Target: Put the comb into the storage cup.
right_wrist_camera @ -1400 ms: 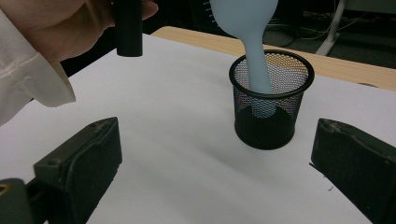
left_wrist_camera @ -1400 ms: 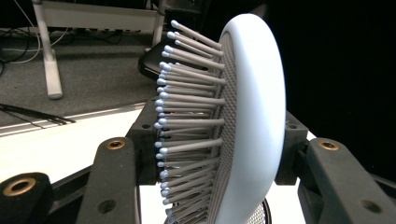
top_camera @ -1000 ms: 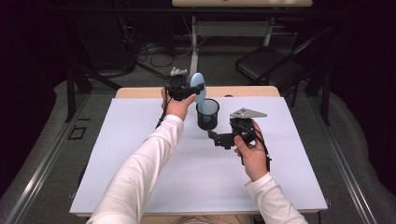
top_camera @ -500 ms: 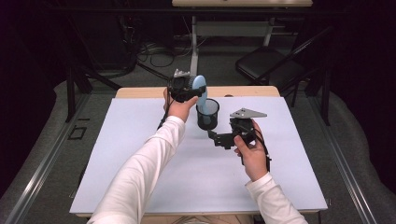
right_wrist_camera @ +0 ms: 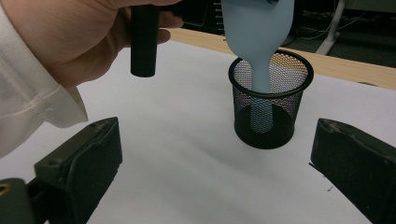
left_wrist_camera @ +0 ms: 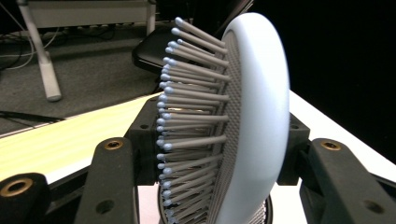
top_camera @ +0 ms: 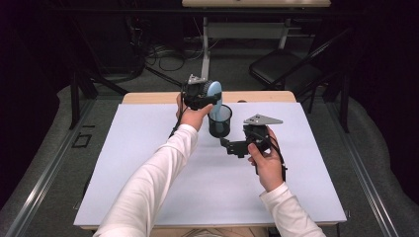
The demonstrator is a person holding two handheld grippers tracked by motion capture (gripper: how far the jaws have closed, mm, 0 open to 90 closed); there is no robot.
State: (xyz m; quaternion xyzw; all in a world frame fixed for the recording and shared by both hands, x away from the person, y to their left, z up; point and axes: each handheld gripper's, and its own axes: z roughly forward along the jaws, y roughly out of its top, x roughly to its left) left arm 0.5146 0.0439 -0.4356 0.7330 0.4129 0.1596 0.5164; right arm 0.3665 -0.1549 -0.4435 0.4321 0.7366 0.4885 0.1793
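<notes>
Hairbrush point(left_wrist_camera: 247, 121) clamped between left gripper point(top_camera: 203, 94) jaws.

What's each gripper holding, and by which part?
Left gripper: the hairbrush, clamped across its head, handle down in the mesh cup. Right gripper: nothing, open.

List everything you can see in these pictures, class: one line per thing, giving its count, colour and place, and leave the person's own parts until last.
Hairbrush: one, pale blue with grey bristles, head up, handle down inside the cup, gripped by the left claw.
Mesh cup: one, black, standing upright on the white sheet near the table's far middle.
White sheet: one, covering most of the table.
Table: one, light wood, bare along its far edge.
Chair: one, black, on the floor beyond the table.
Left claw: one, black, shut on the hairbrush's head above the cup.
Right claw: one, black, open, low over the sheet, aimed at the cup.
Sleeves: two, white.
</notes>
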